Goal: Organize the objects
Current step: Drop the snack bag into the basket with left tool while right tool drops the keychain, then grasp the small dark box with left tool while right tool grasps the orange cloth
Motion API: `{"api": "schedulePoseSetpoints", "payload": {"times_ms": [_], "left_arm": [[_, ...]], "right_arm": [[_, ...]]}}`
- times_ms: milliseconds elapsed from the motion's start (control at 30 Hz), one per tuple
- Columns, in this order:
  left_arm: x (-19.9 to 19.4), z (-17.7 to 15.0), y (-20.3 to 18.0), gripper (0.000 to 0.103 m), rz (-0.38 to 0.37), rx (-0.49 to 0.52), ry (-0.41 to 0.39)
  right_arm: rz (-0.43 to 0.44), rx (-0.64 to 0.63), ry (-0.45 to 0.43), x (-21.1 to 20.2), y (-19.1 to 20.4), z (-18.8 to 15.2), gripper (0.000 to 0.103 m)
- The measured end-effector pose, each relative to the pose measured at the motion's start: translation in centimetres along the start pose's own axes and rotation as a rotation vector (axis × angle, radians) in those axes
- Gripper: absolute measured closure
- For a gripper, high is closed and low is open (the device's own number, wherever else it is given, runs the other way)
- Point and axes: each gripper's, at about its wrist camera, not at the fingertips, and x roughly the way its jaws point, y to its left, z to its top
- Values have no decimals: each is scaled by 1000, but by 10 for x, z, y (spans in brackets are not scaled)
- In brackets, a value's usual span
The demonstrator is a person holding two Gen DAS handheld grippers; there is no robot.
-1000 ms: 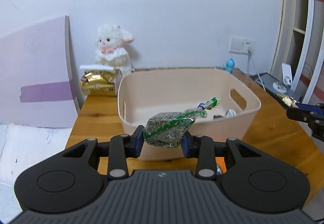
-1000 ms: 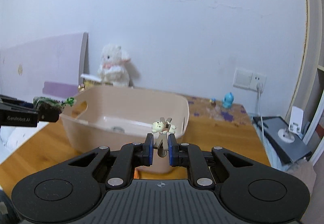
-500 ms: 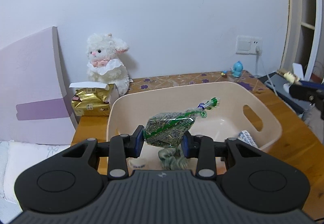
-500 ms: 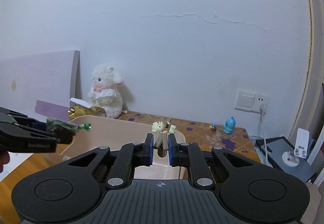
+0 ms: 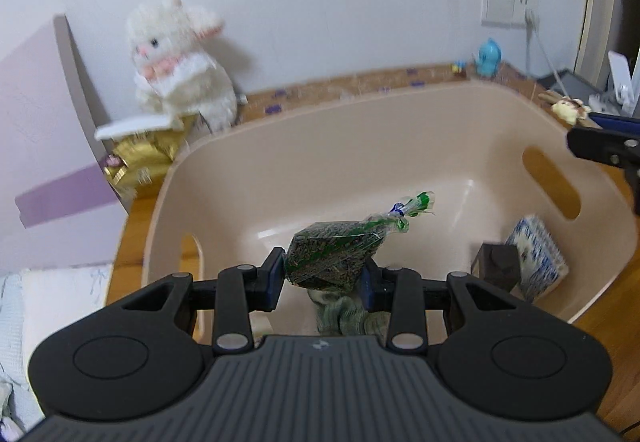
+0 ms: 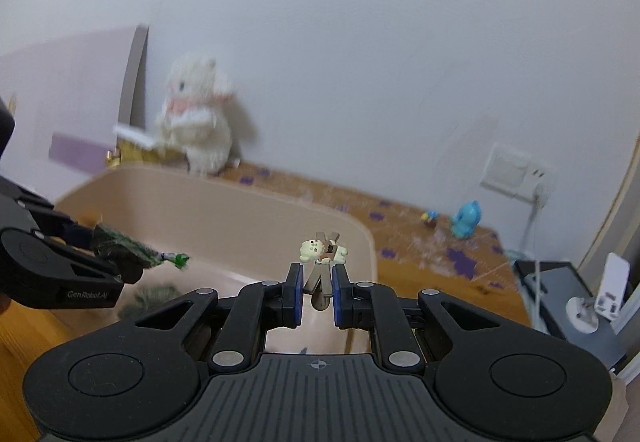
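A few things already lie in the tub (image 5: 400,130) in the middle of the frame, and the left gripper (image 5: 322,274) squeezes a green bag (image 5: 332,256) over it while the right gripper (image 6: 316,292) pinches a little clip (image 6: 322,254), both not dropped yet.

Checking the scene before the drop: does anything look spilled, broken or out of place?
Nothing stands out. The left gripper holds the green bag, still tied shut, above the beige bin. The right gripper holds a small clip near the bin's rim. Items inside lie loosely, but nothing is spilled.
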Motion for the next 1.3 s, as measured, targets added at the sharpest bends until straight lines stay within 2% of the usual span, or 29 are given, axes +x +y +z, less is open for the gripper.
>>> {"api": "schedulePoseSetpoints", "payload": {"times_ms": [200,400,433,500,533,567,633,733,900,967,1300], "left_arm": [[17,-5,0,63,-2,8,76],[22,-4,4,61,-11,-9,112],[21,-4,6,59,-10,-17,112],[20,-2,7,48,-7,-31,115],[19,-1,8,39,-11,-42,113],[17,0,9,32,-18,-53,110],[15,0,10,27,-22,-64,106],[13,-1,9,25,-17,-65,105],[7,-1,9,19,-16,-77,91],[3,-1,9,18,-13,-80,78],[-35,-5,13,18,-4,-99,10]], "right_arm": [[91,13,136,30,6,-4,89],[96,9,202,42,10,-7,88],[94,14,206,42,9,-8,76],[92,20,204,40,8,-8,60],[90,22,201,40,8,-7,46],[88,22,192,37,8,-7,38],[84,21,186,34,8,-4,36],[82,29,181,30,7,-1,26],[87,48,171,22,2,0,21],[83,54,156,18,1,1,16],[74,72,77,-23,-2,3,13]]}}
